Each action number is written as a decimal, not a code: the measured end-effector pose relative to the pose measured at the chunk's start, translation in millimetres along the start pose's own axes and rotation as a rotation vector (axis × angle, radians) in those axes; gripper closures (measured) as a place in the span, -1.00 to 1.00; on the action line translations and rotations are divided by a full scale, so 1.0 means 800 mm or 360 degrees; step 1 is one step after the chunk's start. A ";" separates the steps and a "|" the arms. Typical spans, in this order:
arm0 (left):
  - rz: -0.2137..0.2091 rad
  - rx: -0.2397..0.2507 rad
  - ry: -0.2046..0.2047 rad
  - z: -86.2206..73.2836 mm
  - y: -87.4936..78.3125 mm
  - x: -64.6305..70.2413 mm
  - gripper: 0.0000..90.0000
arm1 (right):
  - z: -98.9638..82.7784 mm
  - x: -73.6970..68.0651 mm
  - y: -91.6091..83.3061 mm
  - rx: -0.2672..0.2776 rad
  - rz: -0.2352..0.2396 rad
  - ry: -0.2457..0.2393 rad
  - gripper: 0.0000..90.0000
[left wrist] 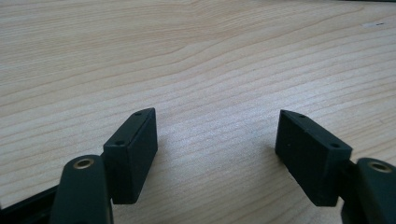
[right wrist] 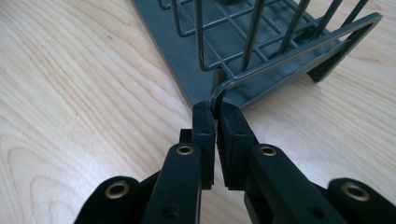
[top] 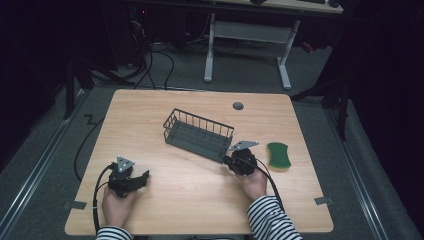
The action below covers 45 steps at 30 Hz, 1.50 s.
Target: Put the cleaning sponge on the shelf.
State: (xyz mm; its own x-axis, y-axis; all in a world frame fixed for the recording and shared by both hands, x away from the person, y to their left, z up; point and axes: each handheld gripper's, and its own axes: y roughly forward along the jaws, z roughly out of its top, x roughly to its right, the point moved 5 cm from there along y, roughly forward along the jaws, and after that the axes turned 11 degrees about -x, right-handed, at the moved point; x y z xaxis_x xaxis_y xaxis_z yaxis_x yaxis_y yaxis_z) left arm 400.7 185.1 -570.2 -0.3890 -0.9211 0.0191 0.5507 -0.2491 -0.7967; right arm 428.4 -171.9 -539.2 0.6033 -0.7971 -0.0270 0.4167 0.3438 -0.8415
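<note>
A dark grey wire basket (top: 198, 134) stands slanted in the middle of the wooden table (top: 150, 110). My right gripper (top: 231, 161) is at its near right corner. Seen close in the right gripper view, my right gripper (right wrist: 216, 108) is shut on the basket's (right wrist: 261, 51) corner rim wire, with the thin rod pinched between the pads. My left gripper (top: 142, 178) rests low at the table's front left, pointing right. In the left gripper view its fingers (left wrist: 133, 151) stand wide apart over bare wood, and my left gripper (left wrist: 215, 140) holds nothing.
A green sponge (top: 278, 155) lies on the table right of the basket, close to my right hand. A small grey round cap (top: 238, 106) sits in the tabletop at the back. Black cables trail off the front left edge. A desk frame stands on the floor behind.
</note>
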 end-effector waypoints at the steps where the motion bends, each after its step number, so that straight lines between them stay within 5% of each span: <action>1: 0.0000 0.0000 0.0000 0.000 0.000 0.000 -0.33 | -0.004 0.001 -0.002 0.0002 0.0006 0.0013 0.92; 26: 0.0003 -0.0003 0.0004 0.000 0.000 0.000 -0.33 | -0.106 0.009 -0.068 0.0012 -0.0025 0.0092 0.89; 30: 0.0002 -0.0003 0.0004 0.000 0.000 0.000 -0.33 | -0.112 0.011 -0.073 0.0042 -0.0011 0.0139 0.43; 34: 0.0003 -0.0003 0.0004 0.000 0.000 0.000 -0.33 | -0.118 0.013 -0.081 0.0055 -0.0032 0.0160 0.23; 45: 0.0002 -0.0005 0.0006 0.000 0.000 0.000 -0.34 | -0.138 0.041 -0.116 0.0202 -0.0202 0.0303 0.05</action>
State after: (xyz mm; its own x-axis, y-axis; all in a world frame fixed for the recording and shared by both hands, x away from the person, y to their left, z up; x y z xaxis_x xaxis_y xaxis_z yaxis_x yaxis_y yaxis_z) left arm 400.2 185.0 -570.2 -0.3913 -0.9201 0.0158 0.5490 -0.2472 -0.7985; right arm 334.5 -284.8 -521.5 0.4065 -0.9129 -0.0367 0.5702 0.2849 -0.7705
